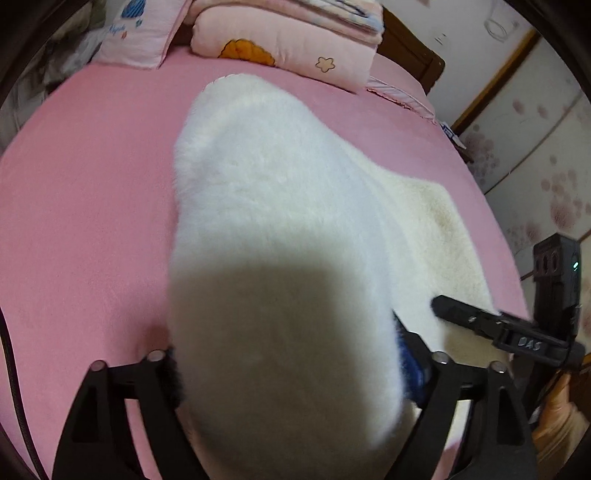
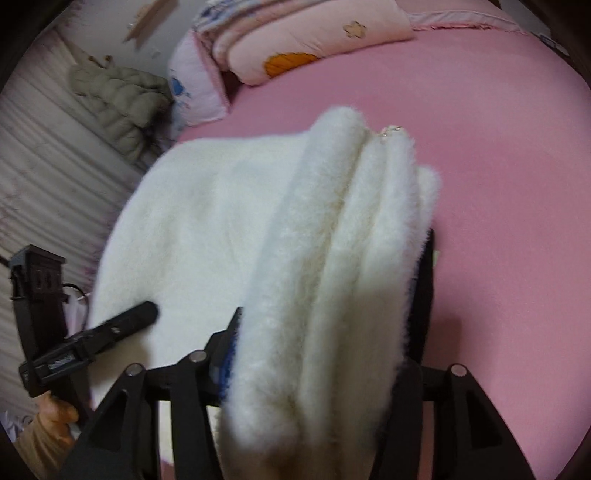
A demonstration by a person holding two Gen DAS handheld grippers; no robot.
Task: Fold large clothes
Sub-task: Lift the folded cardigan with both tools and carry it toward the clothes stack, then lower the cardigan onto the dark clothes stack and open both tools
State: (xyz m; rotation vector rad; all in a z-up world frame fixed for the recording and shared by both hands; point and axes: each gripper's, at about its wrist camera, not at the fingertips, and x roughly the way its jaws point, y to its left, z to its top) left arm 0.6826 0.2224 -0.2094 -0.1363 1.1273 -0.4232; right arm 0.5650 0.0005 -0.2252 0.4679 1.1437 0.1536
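- Two black claws were out over a pink bed (image 1: pixel 92 206), and each one had hold of the same fluffy white garment (image 1: pixel 280 206).
- The left claw (image 1: pixel 288 369) had its two fingers spread fairly wide, with a fat bunch of the white fluff squeezed between them. The fluff touched both fingers and hid their tips.
- A bit of blue showed on the inside of the left claw's right finger (image 1: pixel 410 354), pressed against the fluff.
- The right claw (image 2: pixel 325 332) also had its fingers fairly wide apart. A thick folded edge of the garment, with several soft ridges, filled the gap and hung over toward the camera.
- From the right wrist view, the left claw's finger (image 2: pixel 125 323) lay on top of the flat part of the garment, off to the left.
- Most of the garment lay flat on the bed, in the middle, with the bunched part lifted up by the claws.
- At the far end of the bed sat a pink pillow (image 1: pixel 136 33) and a folded pink quilt (image 1: pixel 288 44) with an orange shape on it.
- A grey-green puffy coat (image 2: pixel 118 99) lay beside the bed.
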